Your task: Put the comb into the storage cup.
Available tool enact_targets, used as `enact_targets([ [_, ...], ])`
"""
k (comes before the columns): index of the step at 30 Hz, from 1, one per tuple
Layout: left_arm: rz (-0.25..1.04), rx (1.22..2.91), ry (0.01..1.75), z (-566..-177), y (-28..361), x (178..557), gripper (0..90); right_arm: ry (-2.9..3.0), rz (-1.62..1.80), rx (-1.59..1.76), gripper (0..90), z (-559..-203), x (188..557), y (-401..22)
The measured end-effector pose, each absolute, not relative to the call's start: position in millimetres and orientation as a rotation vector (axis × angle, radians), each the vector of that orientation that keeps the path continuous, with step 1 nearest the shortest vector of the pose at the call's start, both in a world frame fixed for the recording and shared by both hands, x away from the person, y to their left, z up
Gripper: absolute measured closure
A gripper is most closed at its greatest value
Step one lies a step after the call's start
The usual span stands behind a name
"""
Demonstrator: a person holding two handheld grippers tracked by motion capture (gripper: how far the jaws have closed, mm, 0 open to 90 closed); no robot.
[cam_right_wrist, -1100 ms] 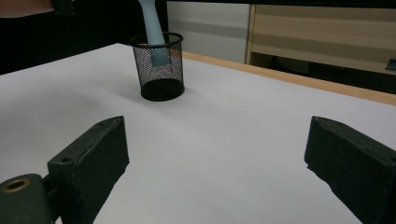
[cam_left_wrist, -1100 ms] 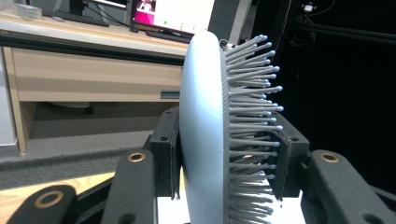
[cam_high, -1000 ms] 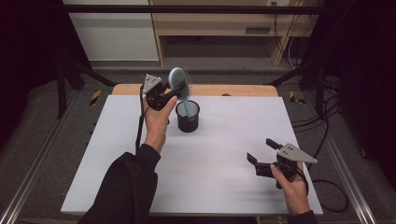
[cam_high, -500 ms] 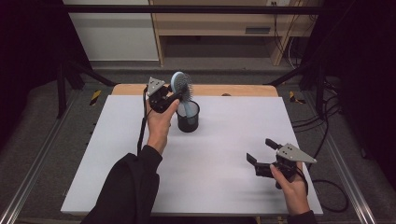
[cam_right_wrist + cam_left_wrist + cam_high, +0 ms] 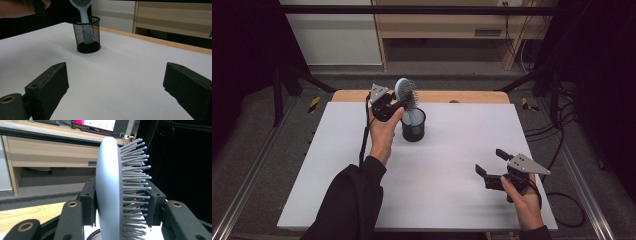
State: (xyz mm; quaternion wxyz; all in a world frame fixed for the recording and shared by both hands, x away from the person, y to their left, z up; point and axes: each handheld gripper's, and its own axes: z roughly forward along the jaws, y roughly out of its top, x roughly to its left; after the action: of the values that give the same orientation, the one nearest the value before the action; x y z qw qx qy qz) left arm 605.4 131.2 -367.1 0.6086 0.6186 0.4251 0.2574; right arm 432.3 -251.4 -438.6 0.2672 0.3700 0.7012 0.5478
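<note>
A pale blue hairbrush [image 5: 405, 95] stands with its handle down inside a black mesh cup [image 5: 413, 125] at the back middle of the white table. My left gripper [image 5: 398, 103] is shut on the brush head. In the left gripper view the brush [image 5: 110, 187] sits edge-on between the two black pads [image 5: 88, 200], bristles pointing right. My right gripper [image 5: 493, 165] rests open near the table's front right, held low over the white surface. In the right gripper view its jaws stand wide apart, with the cup [image 5: 87, 33] and the brush handle [image 5: 84, 17] far ahead.
The white table top [image 5: 437, 190] has a wooden strip [image 5: 472, 97] along its back edge. Behind it stand a wooden desk [image 5: 447, 25] and a white cabinet [image 5: 332, 35]. Cables [image 5: 562, 130] trail off the right side.
The left hand and the brush head have shifted slightly; the handle stays in the cup. The right gripper has kept still.
</note>
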Motion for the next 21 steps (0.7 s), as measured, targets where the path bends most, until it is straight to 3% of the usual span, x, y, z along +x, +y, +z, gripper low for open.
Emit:
enact_targets([
  [21, 0.581, 1.445, 0.987, -376.4, 125.5, 607.2, 52.9, 1.892, 1.485, 1.008, 6.3, -438.7, 432.6, -252.4],
])
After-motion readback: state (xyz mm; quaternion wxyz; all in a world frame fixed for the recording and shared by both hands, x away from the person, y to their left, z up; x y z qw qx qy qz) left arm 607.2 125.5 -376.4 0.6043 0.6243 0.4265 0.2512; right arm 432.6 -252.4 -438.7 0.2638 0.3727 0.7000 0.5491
